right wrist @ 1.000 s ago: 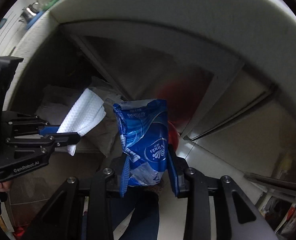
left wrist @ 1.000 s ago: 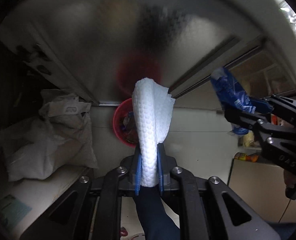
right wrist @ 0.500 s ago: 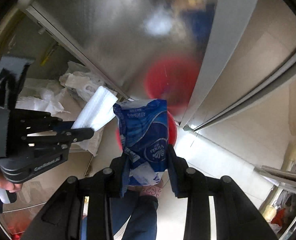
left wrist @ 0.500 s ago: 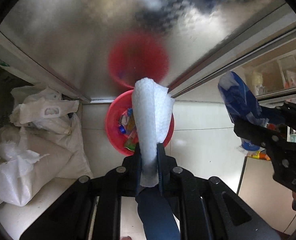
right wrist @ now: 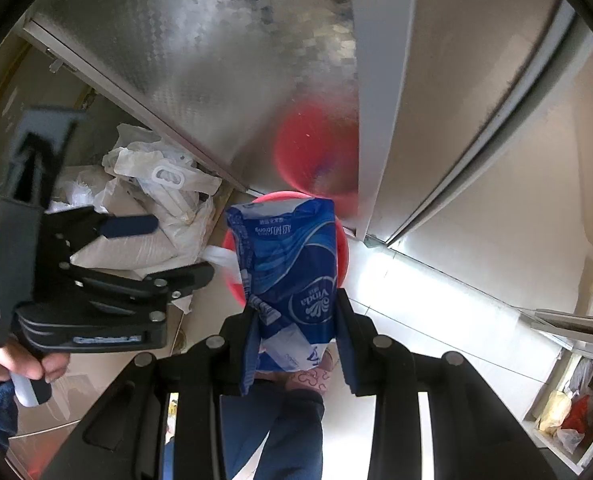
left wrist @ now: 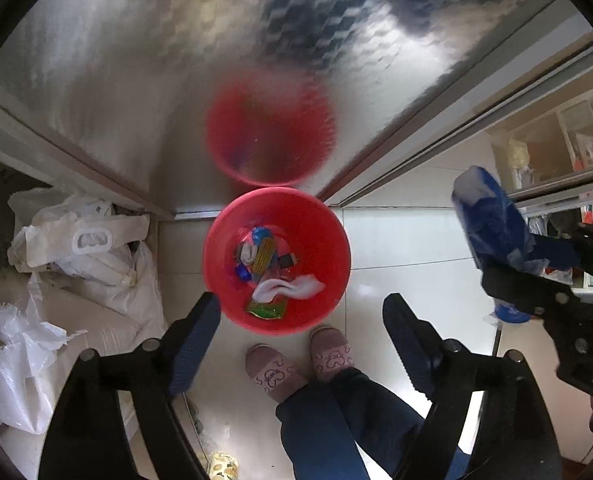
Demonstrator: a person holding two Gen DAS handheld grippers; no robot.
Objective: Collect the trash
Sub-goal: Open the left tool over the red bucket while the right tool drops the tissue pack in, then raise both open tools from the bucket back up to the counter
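Note:
A red bin (left wrist: 216, 256) stands on the floor against a steel door, holding several wrappers and a crumpled white paper towel (left wrist: 284, 288). My left gripper (left wrist: 300, 304) hangs above the bin's near rim; its jaws are opening and nothing is between them. My right gripper (right wrist: 296, 308) is shut on a blue tissue pack (right wrist: 292, 272), held upright over the bin (right wrist: 232, 284), which the pack mostly hides. The left wrist view has the pack (left wrist: 492, 232) at the right edge. In the right wrist view the left gripper (right wrist: 164, 248) sits at the left, a hand under it.
White sacks and plastic bags (left wrist: 88, 248) pile up left of the bin. The textured steel door (left wrist: 256, 60) mirrors the bin. The person's slippered feet (left wrist: 272, 372) stand just before the bin. A low shelf with bags (right wrist: 568, 412) is at the right.
Both grippers came down toward the red bin. The left jaws went from shut on the white paper towel to wide apart, and the towel now lies in the bin. The right grip is unchanged.

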